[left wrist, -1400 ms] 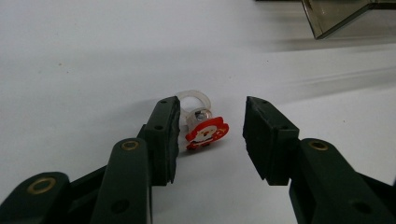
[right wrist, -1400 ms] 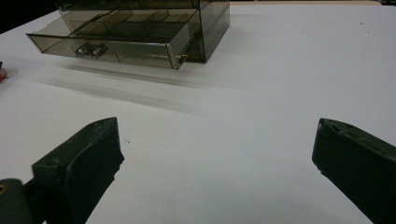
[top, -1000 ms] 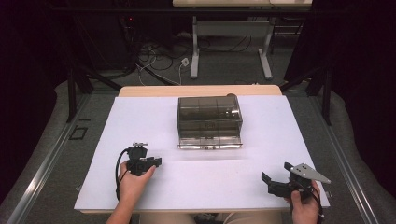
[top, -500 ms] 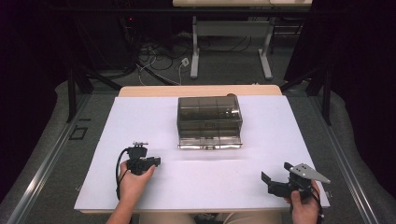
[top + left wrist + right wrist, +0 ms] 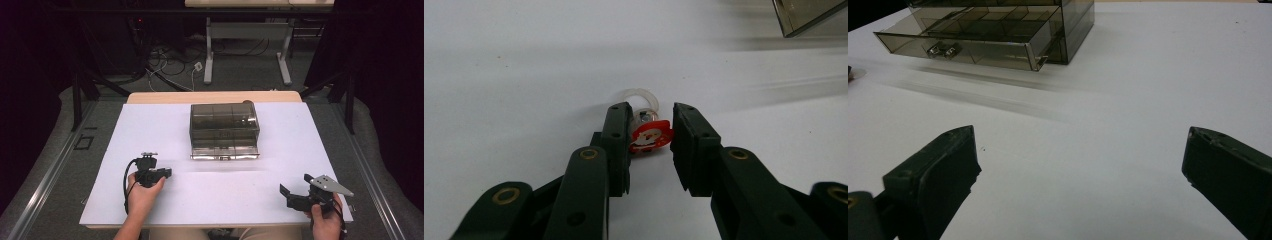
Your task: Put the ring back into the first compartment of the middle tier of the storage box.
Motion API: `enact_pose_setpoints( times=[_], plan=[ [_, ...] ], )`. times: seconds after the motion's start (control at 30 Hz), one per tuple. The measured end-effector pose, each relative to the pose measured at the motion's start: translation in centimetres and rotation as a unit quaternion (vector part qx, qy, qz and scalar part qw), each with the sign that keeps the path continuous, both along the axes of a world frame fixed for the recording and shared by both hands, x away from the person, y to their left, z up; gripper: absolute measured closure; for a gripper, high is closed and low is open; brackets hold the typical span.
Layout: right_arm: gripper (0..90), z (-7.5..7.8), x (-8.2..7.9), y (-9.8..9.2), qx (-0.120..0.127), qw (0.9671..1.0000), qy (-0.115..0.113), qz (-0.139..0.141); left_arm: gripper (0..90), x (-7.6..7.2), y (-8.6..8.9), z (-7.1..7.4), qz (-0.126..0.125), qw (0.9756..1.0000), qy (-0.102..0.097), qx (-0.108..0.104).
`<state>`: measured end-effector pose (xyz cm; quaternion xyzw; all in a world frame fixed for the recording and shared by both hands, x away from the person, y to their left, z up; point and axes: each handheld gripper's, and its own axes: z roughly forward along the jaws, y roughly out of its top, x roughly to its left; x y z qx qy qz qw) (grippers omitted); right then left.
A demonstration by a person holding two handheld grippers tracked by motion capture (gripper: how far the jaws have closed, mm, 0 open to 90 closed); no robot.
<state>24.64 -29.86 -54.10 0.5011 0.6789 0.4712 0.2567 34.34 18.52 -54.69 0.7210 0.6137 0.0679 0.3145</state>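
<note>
1. Left gripper (image 5: 651, 137), in the lower middle of the left gripper view, has its two black jaws brought in around a small red and white charm (image 5: 650, 138) with a clear plastic ring. The jaws have just been closing, and the charm is now pinched between them: one pad touches its left edge and the other meets its right tip.
2. In the high view the same left gripper (image 5: 161, 174) sits at the lower left of the frame, in the person's left hand (image 5: 142, 195), low over the white sheet (image 5: 150, 125). It looks narrower than it did a second ago.
3. I judge that the grasp is now made, so the next move is probably to lift the charm and carry it to the open drawer (image 5: 225, 149).
4. Right gripper (image 5: 295, 196), at the lower right of the high view, is spread wide and holds nothing; its jaws stand far apart in the right gripper view.
5. Farther up, in the centre of the high view, the smoky transparent drawer box (image 5: 224, 122) stands on the sheet, its bottom drawer pulled out toward the person.
6. Behind the wooden table edge (image 5: 215, 97), the upper part of the frame shows a dark room with cables (image 5: 170, 62) on the floor and grey metal table legs (image 5: 285, 60).
</note>
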Motion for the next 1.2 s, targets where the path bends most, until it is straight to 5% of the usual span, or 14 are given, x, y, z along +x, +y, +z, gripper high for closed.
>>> enact_pose_setpoints(
  times=[0.47, 1.2],
  plan=[
    [1.2, 0.0, 0.0, 0.0, 0.002, 1.0, 0.001, -0.003, 69.5, 0.0, 0.3, 0.1, -0.002, 0.9999, 0.007, -0.009],
    [1.2, 0.0, 0.0, 0.0, 0.004, 1.0, 0.002, -0.003, 69.5, -0.5, 1.7, 0.8, 0.018, 0.9995, -0.01, -0.023]
  ],
)
